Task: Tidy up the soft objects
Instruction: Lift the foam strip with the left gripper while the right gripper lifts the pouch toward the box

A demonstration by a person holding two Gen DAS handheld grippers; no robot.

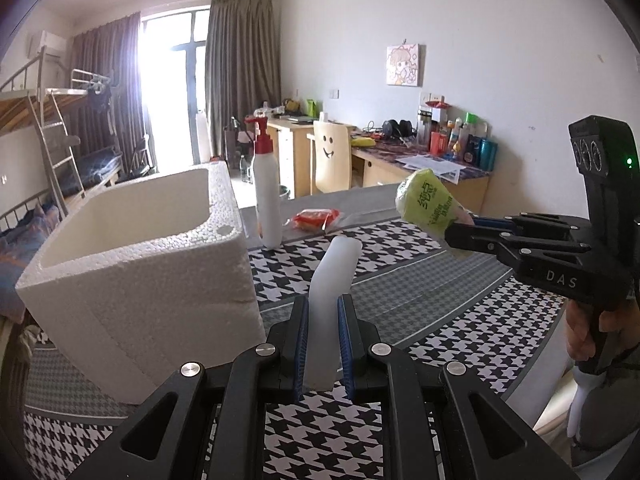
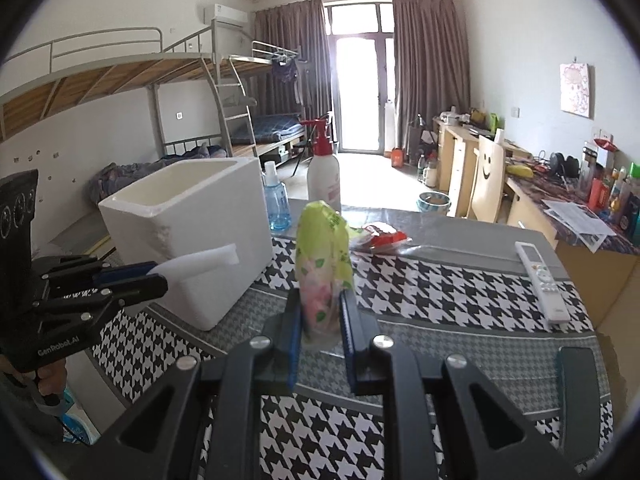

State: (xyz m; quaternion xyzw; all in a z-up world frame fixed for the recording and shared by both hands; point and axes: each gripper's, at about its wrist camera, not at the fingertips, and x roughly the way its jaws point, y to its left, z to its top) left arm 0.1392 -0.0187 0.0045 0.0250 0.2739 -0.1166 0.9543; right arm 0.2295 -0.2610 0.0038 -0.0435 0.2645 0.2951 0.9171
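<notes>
Beside the foam box [image 1: 136, 264], left gripper [image 1: 323, 344] clamped a white foam strip [image 1: 334, 280]; right gripper [image 2: 320, 340] clamped a green tissue pack [image 2: 324, 256].

Two hand-held grippers, one foam box [image 2: 188, 236], two bottles, one remote [image 2: 542, 280], one tissue pack [image 2: 324, 264].

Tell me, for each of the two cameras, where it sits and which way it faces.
Left wrist view: sits on the left gripper, looking along its fingers, which clamp a white foam strip; foam box at left, the right gripper with its green packet and a hand at right.
Right wrist view: sits on the right gripper, whose fingers pinch the packet, facing the window; the left gripper enters from the left.
Shared: box, pump bottle, red packet, houndstooth table.
</notes>
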